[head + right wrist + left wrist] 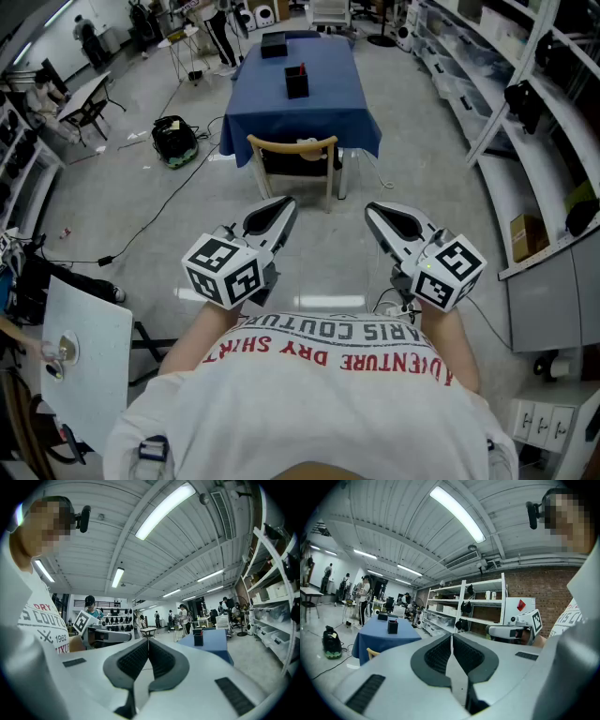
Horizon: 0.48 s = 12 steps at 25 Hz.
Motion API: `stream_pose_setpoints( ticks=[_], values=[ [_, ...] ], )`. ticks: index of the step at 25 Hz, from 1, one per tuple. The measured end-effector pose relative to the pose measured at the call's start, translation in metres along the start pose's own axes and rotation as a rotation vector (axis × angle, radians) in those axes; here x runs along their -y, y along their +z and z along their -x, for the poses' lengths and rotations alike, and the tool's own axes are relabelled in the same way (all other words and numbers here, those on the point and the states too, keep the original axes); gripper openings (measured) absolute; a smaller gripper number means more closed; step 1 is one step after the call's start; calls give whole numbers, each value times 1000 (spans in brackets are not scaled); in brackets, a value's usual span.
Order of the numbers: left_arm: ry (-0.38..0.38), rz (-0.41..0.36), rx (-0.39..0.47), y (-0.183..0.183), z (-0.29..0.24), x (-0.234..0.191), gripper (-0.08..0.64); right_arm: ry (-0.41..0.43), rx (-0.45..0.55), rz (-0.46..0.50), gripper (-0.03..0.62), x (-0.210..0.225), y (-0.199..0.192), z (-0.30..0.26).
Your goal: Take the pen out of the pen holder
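The black pen holder (297, 82) stands far ahead on a table with a blue cloth (319, 108), and something red (302, 67) sticks up out of it. The holder also shows small in the left gripper view (393, 626) and in the right gripper view (198, 639). Both grippers are held close to my body, side by side, well short of the table. My left gripper (281, 208) (451, 637) is shut with nothing in it. My right gripper (378, 214) (148, 641) is shut too, and empty.
A wooden chair (292, 159) stands at the table's near edge. A second black box (273, 44) sits at the table's far end. Shelving (539, 141) runs along the right. A dark bag (174, 139) and cables lie on the floor at left. People stand in the far background.
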<state>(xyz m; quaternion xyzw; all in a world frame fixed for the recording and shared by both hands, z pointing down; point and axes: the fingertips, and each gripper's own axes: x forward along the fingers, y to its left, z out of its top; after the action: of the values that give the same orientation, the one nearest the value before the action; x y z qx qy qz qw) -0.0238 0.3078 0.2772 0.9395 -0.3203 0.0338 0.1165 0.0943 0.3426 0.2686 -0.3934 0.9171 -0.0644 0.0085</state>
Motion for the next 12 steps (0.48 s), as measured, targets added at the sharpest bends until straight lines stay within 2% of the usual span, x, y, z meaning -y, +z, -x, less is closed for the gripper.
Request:
stream_pose_setpoints(
  ticks=[5,12],
  values=[
    [11,18,-14,-7,-5,-4,38,-12,-6,-16,25,8,-5,2],
    [19,17,-33,-13,-9,-5,38,-78,-3,-23,28,24,-12,9]
  ],
)
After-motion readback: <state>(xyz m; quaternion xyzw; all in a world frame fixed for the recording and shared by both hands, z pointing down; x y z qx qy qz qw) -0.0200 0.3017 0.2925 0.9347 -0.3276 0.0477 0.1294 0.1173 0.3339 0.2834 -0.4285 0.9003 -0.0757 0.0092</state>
